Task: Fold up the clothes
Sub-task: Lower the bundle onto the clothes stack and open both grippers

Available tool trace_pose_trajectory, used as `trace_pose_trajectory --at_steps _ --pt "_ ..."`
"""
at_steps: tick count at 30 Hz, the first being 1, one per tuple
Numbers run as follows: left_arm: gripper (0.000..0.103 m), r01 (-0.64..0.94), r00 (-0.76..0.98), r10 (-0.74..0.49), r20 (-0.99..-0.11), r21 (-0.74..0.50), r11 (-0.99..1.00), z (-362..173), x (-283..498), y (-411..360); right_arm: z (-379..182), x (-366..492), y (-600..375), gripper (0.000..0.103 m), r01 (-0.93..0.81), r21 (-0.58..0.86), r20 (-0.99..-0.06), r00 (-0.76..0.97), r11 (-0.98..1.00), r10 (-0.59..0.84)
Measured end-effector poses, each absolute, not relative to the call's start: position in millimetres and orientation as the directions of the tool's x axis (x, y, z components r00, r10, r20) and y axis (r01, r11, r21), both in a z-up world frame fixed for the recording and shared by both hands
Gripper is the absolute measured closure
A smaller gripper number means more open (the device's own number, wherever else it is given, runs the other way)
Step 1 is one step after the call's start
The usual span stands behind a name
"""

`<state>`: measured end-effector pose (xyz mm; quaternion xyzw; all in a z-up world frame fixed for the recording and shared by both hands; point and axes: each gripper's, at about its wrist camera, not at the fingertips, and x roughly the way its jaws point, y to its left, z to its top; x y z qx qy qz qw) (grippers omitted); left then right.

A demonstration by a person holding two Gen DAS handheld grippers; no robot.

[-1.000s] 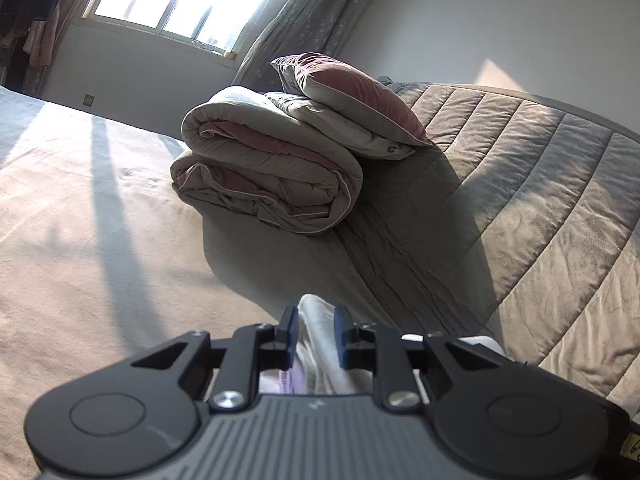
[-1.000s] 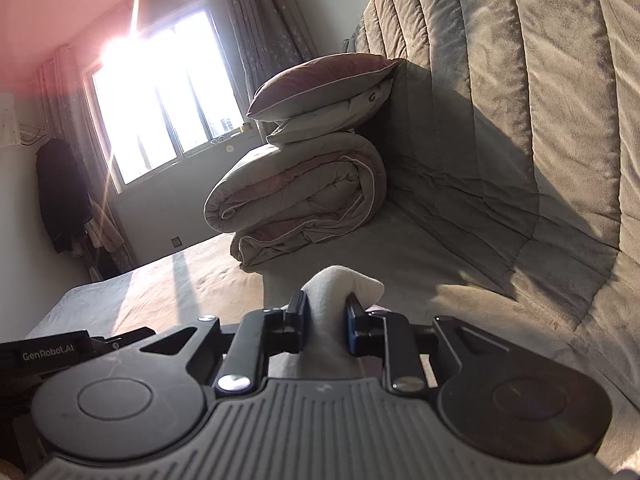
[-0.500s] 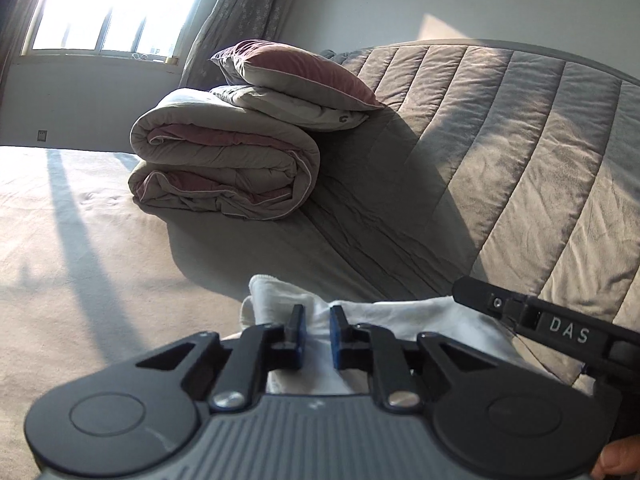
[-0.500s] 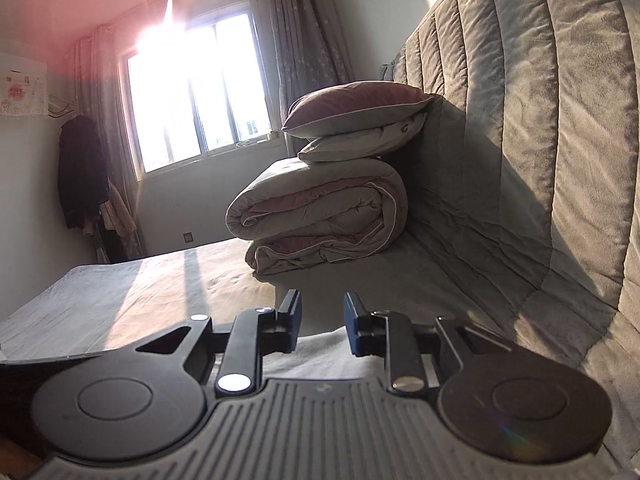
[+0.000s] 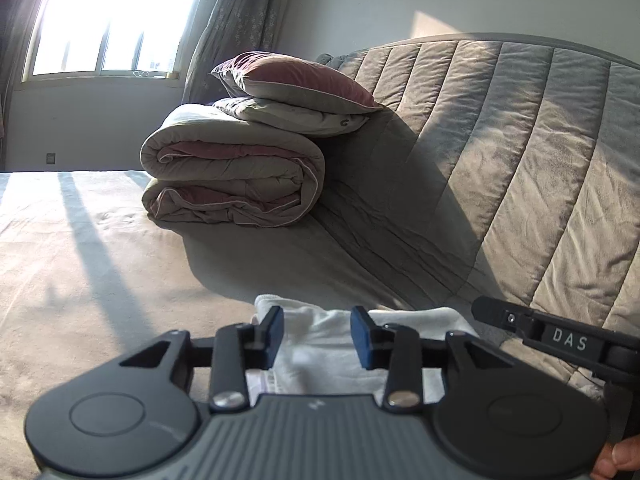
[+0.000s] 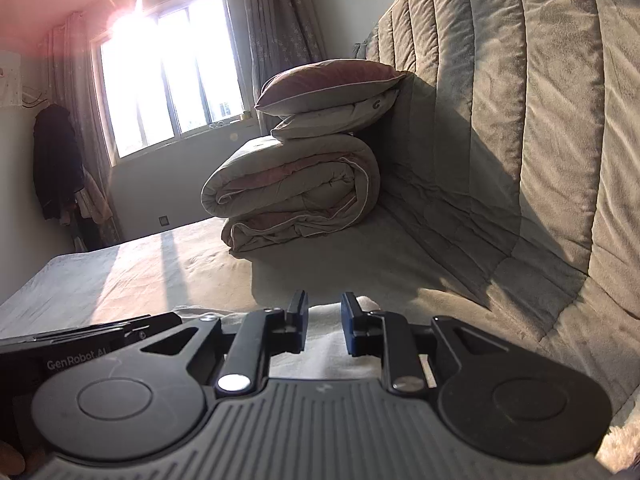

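both grippers released above a white garment on the bed, between folds.

left gripper [image 5: 317,336] fingers have just been opening and stand apart, nothing pinched; right gripper [image 6: 324,322] fingers are also parted and empty. the white garment [image 5: 320,354] lies flat just under both, at 6 o'clock from the rolled duvet [image 5: 232,184] and pillows [image 5: 296,88]. judged next: regrasp the two near corners evenly, lift low, and lay the fold square on the bed [image 5: 88,264].

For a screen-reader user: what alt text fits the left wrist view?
The left gripper, jaws open, hovers over a white garment lying on a bed. Behind it are a rolled duvet topped by two pillows, a quilted headboard and a sunlit window.
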<state>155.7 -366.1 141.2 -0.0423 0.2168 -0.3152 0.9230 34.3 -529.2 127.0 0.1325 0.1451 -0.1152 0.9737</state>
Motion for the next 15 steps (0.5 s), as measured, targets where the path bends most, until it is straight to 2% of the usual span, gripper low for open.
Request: trace_pose_trajectory --at_steps 1,3,9,15 --pt "0.063 0.56 0.707 -0.599 -0.376 -0.221 0.799 145.8 151.7 -362.1 132.6 26.9 -527.5 0.067 0.269 0.229 -0.307 0.932 0.935 -0.193" --pt "0.058 0.554 0.708 -0.595 -0.381 -0.222 0.802 155.6 140.2 -352.5 143.4 12.2 -523.9 0.06 0.28 0.239 -0.297 0.933 0.93 -0.205" --pt "0.05 0.546 0.703 -0.575 -0.418 -0.202 0.813 180.1 102.7 -322.3 164.5 -29.7 -507.1 0.06 0.327 0.252 -0.307 0.92 0.911 -0.245" --pt "0.041 0.526 0.693 -0.548 -0.468 -0.191 0.828 193.5 64.7 -288.5 171.6 -64.4 -474.5 0.057 0.362 0.21 -0.357 0.893 0.908 -0.274"
